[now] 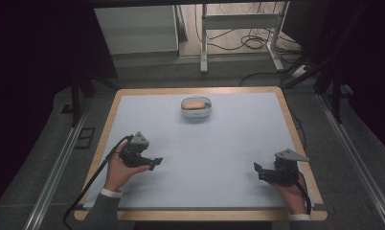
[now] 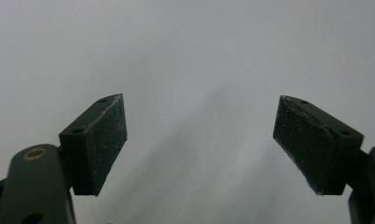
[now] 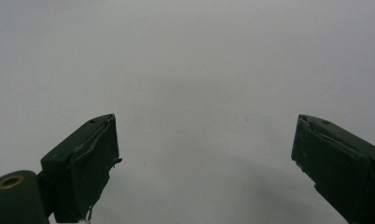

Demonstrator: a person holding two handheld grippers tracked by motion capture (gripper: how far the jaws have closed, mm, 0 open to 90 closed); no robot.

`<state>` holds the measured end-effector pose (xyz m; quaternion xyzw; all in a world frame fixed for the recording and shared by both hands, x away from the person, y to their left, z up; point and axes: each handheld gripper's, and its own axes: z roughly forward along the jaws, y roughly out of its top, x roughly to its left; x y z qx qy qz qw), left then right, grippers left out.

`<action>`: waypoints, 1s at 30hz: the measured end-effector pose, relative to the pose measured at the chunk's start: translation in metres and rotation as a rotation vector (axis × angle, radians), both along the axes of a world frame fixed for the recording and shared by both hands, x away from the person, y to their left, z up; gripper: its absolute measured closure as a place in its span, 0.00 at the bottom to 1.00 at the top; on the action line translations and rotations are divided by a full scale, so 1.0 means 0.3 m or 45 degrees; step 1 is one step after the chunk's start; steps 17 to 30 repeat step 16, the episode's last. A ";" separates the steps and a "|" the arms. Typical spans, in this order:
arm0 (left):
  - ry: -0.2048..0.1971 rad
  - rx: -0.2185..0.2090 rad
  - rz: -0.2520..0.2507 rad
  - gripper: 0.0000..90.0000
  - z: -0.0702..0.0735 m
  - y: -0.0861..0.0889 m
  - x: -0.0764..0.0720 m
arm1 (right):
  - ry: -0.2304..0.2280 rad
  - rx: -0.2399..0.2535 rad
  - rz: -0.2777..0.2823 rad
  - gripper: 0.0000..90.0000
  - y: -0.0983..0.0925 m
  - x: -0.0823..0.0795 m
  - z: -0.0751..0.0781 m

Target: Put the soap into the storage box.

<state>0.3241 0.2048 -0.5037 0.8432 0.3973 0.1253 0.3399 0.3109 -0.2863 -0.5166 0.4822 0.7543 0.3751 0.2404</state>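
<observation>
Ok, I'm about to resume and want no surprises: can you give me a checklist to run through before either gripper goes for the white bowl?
1. Left gripper open, nothing between the pads: ok.
2. Right gripper open and holding nothing: ok.
3. White bowl upright on the mat, near the far edge: ok.
4. Tan item lying inside the bowl: ok; what it is, cannot tell.
5. Mat between grippers and bowl free of obstacles: ok.
6. Cables clear of the bowl's path: ok.
</observation>
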 end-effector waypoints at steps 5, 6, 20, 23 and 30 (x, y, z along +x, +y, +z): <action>0.033 0.020 0.060 0.20 -0.051 0.047 -0.023 | -0.002 -0.003 0.002 0.08 0.002 0.000 -0.001; 0.040 0.018 0.069 0.20 -0.056 0.054 -0.026 | -0.006 -0.004 0.002 0.08 0.003 0.000 -0.001; 0.039 0.002 0.068 0.20 -0.059 0.069 -0.033 | -0.028 0.007 0.011 0.08 0.011 0.009 0.003; 0.039 0.002 0.068 0.20 -0.059 0.069 -0.033 | -0.028 0.007 0.011 0.08 0.011 0.009 0.003; 0.039 0.002 0.068 0.20 -0.059 0.069 -0.033 | -0.028 0.007 0.011 0.08 0.011 0.009 0.003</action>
